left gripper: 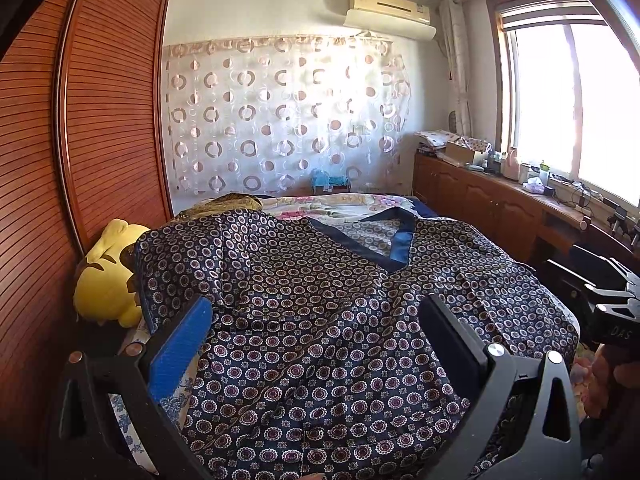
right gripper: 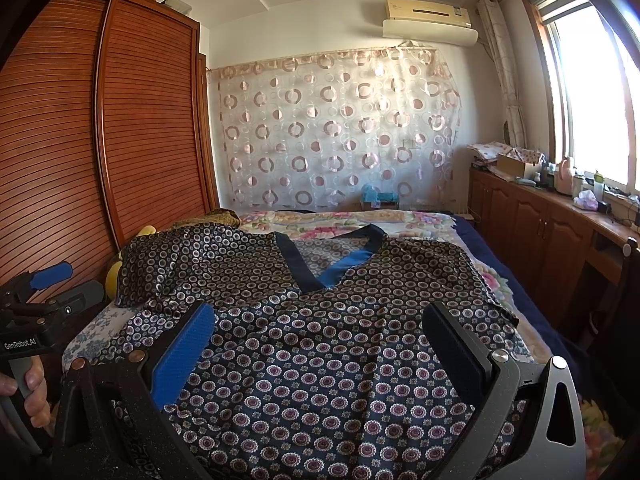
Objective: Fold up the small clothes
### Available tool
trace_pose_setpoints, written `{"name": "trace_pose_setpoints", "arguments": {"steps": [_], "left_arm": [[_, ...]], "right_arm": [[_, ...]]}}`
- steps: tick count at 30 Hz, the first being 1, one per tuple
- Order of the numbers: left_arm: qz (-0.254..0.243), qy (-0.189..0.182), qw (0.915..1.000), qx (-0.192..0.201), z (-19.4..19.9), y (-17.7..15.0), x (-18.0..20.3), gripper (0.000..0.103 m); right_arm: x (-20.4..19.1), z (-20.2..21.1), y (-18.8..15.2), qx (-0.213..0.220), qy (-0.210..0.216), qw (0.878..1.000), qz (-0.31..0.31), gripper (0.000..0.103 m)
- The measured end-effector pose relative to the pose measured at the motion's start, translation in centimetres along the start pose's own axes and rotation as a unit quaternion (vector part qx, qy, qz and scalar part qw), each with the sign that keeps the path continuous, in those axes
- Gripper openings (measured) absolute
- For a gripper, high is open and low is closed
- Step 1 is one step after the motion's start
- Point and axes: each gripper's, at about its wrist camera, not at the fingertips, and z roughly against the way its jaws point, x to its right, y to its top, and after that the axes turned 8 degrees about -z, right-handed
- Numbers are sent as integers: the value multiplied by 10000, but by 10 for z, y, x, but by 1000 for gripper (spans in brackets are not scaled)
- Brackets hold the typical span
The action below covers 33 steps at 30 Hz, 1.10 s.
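A dark patterned shirt (left gripper: pixel 320 320) lies spread flat on the bed (left gripper: pixel 352 204), filling the lower middle of both views, its blue-trimmed V collar (right gripper: pixel 328 260) at the far end and its hem nearest the cameras, so its long axis runs straight away from the jaws. The left gripper (left gripper: pixel 316 344) and right gripper (right gripper: pixel 320 344) both hover above the near half with jaws wide and nothing between them. The shirt's left-frame sleeve bunches up toward the yellow plush toy (left gripper: pixel 108 276) beside the wardrobe (left gripper: pixel 80 120). Judging from the spread, neither gripper is clearly nearer; each sits over its own side of the hem.
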Motion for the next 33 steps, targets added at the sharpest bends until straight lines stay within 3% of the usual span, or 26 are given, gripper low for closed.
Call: {"name": "trace_pose_setpoints", "arguments": {"steps": [33], "left_arm": [[-50, -11, 9999, 120, 7, 4, 4, 103]], "right_arm": [[0, 1, 1, 6, 19, 10000, 2, 103]]}}
